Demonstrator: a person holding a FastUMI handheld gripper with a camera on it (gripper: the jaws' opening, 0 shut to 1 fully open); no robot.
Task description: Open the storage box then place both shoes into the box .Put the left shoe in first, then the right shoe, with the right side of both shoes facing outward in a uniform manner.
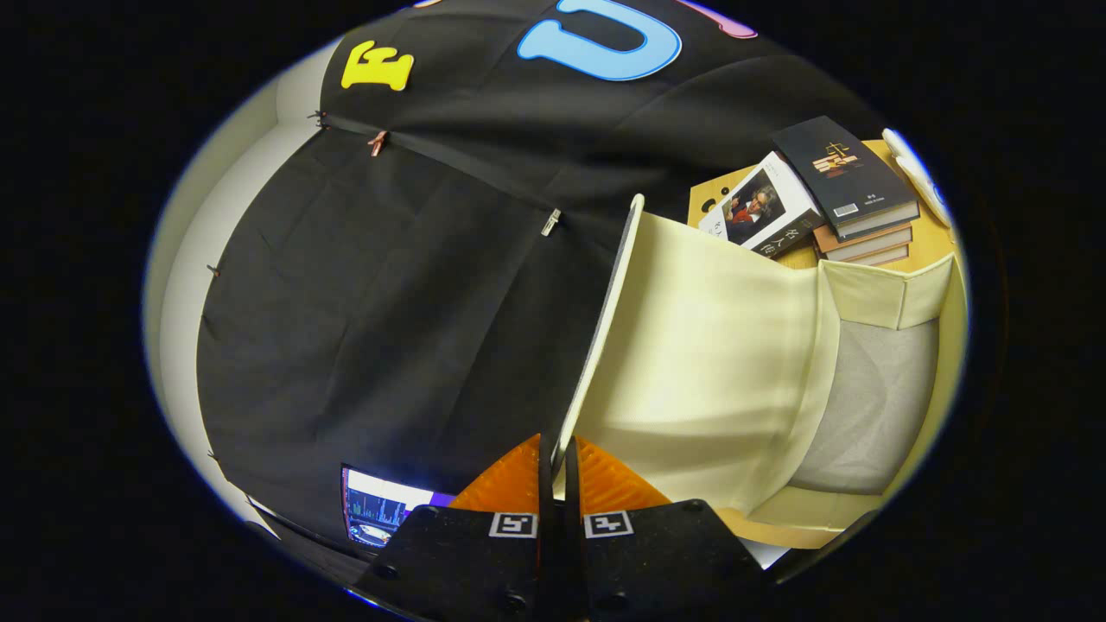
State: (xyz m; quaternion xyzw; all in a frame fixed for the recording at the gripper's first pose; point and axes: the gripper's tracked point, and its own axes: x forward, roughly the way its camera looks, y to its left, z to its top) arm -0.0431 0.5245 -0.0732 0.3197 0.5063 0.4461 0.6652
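The storage box (873, 406) stands open on the table, with a cream fabric lining and a grey floor inside. Its lid (691, 345) is swung up and stands nearly on edge, the cream inner side facing the box. My gripper (557, 466) is shut on the lid's front rim, its orange fingers (505, 484) pressed on either side of the thin edge. Nothing lies on the part of the box floor that I can see.
Beyond the box, a stack of books (821, 203) lies on the wooden table (929, 233). A white object (916, 177) sits at the table's far edge. A lit screen (380, 510) glows below the black cloth wall, beside the fingers.
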